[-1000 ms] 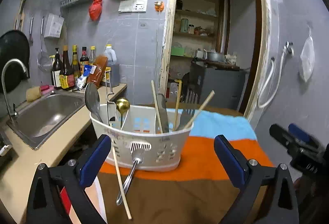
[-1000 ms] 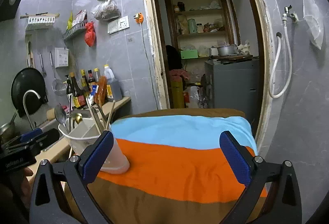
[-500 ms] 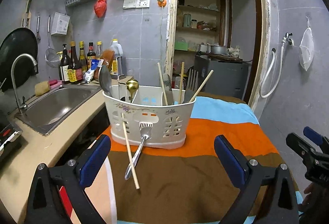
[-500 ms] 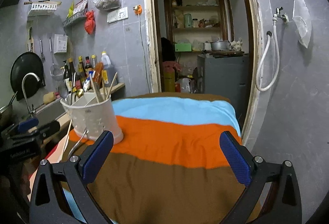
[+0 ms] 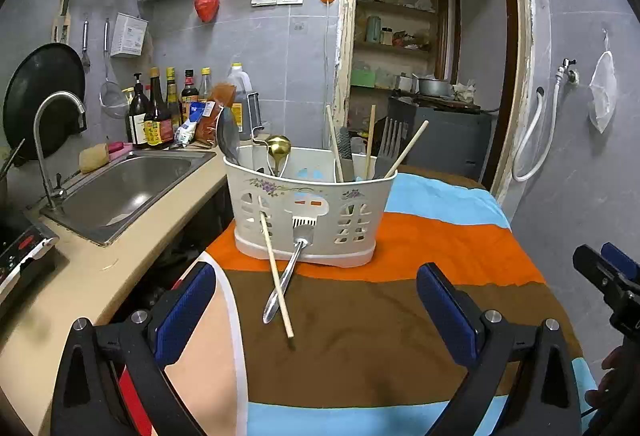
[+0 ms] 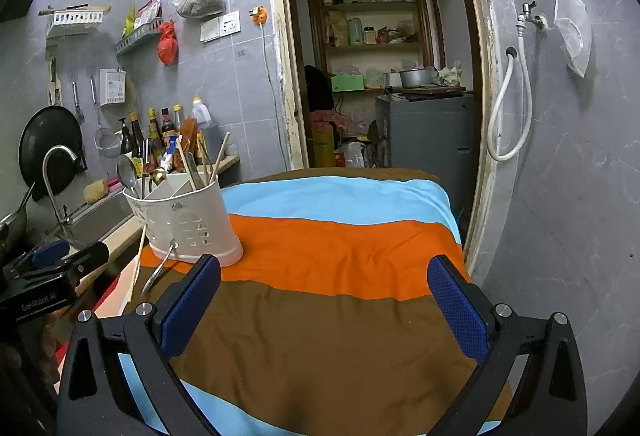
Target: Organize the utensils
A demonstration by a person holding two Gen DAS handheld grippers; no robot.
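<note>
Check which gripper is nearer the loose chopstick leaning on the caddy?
Left. The left gripper faces the chopstick directly, tip between its open fingers. The right gripper sits off to the chopstick's right, over bare cloth.

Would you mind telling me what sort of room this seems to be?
Most likely a small home kitchen: a steel sink with a tap, sauce bottles against the tiled wall, and a white utensil caddy on a striped cloth.

A utensil caddy (image 5: pixel 308 212) stands on a cloth-covered tabletop (image 5: pixel 400 324), with a chopstick (image 5: pixel 276 272) and fork (image 5: pixel 286 276) leaning against its front, and a sink (image 5: pixel 124 188) to its left.
</note>
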